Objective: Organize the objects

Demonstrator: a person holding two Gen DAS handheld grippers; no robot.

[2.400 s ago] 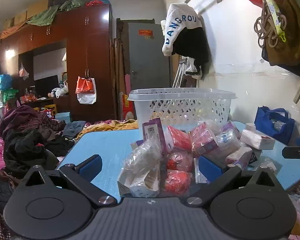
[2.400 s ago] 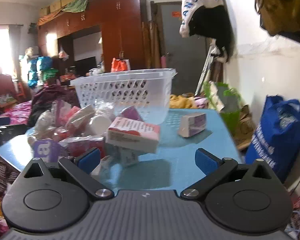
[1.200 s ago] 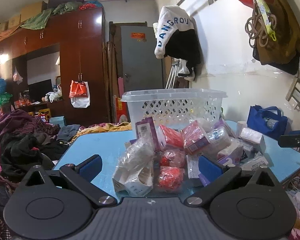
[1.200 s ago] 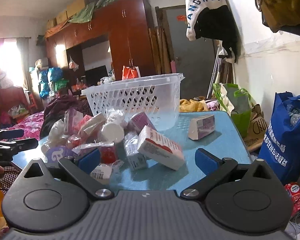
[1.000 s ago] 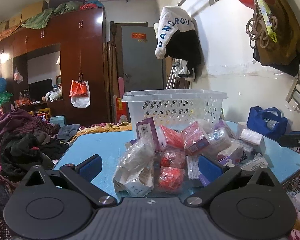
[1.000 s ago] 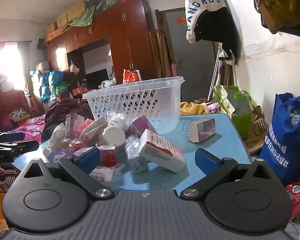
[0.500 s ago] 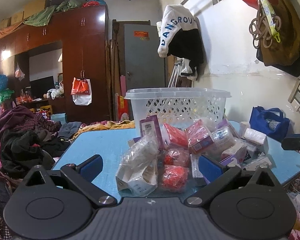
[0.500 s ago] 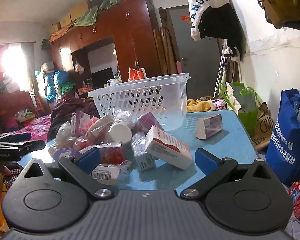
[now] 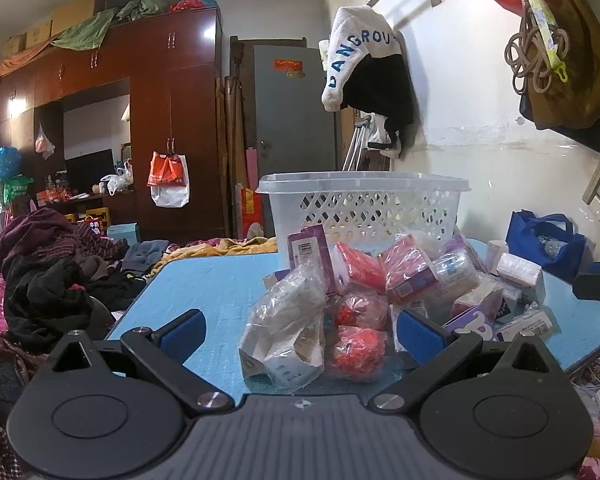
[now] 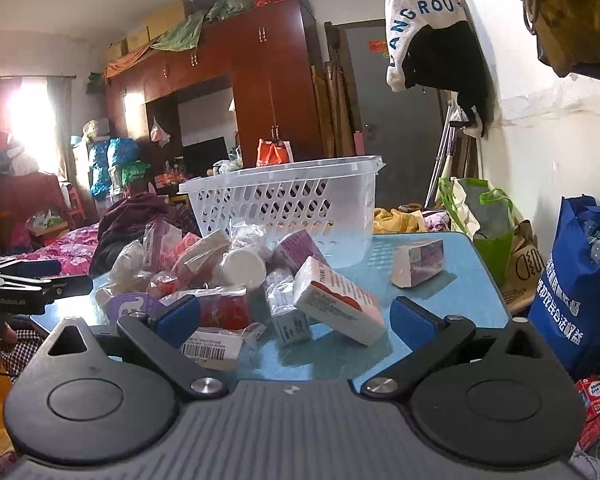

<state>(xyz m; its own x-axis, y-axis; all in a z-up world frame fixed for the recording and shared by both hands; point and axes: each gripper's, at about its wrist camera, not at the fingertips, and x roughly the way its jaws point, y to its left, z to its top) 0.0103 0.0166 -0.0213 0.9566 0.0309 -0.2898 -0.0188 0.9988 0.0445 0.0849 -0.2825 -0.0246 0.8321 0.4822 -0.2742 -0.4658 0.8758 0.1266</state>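
Both grippers — left [image 9: 300,330], right [image 10: 294,316] — hover with fingers released (nothing held), facing the packet pile [image 10: 236,276] below the centre-frame basket [image 10: 284,204], presumably its destination.

R gripper [image 10: 294,318] open, boxes [image 10: 336,306], basket [image 10: 284,200]

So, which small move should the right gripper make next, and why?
Probably ease the right gripper forward around the white and red box. Its jaws are open and empty, the box lies nearest on top of the pile, and the basket behind looks empty.
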